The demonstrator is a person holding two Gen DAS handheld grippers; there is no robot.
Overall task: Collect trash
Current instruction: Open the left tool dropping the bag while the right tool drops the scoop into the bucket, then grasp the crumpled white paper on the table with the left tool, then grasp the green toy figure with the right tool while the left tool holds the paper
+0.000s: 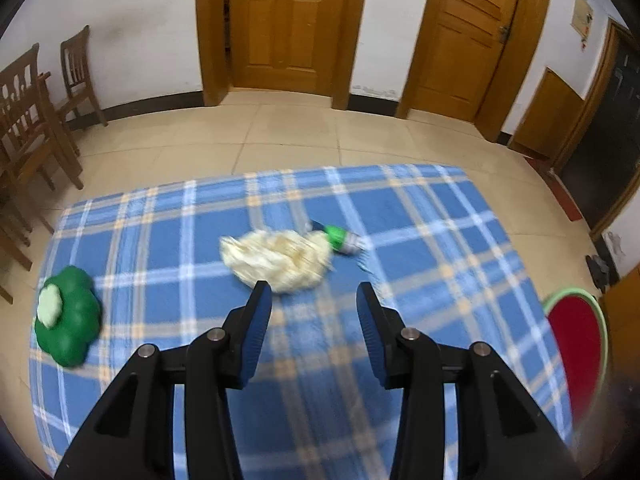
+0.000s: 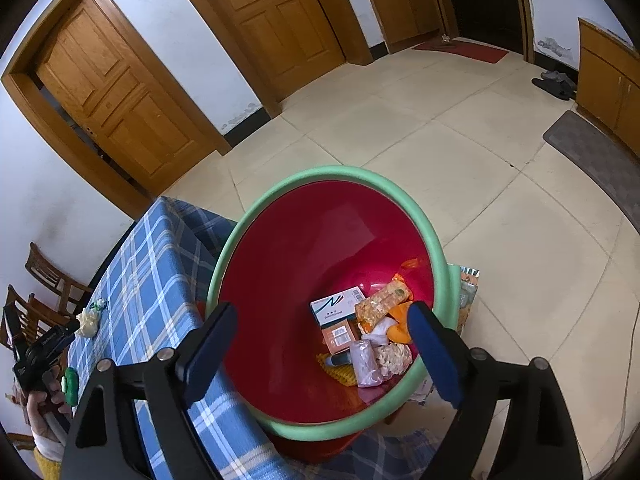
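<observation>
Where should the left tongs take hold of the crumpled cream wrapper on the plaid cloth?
Grip the crumpled cream wrapper across its bunched near edge, coming down from above. It lies low and spread, and the green-capped bottle touches its far right side.

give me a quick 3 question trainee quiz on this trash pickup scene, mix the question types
1. True or false: the left gripper holds the crumpled tissue.
2. Where does the trash bin stand? A) on the tablecloth B) beside the table C) on a chair
3. Fill in: in the right wrist view, the right gripper, jaws wide with nothing between them, is over the ____.

Key:
1. False. Its jaws are apart and empty; the tissue lies ahead on the tablecloth, next to a small green-capped bottle.
2. B
3. bin
</observation>
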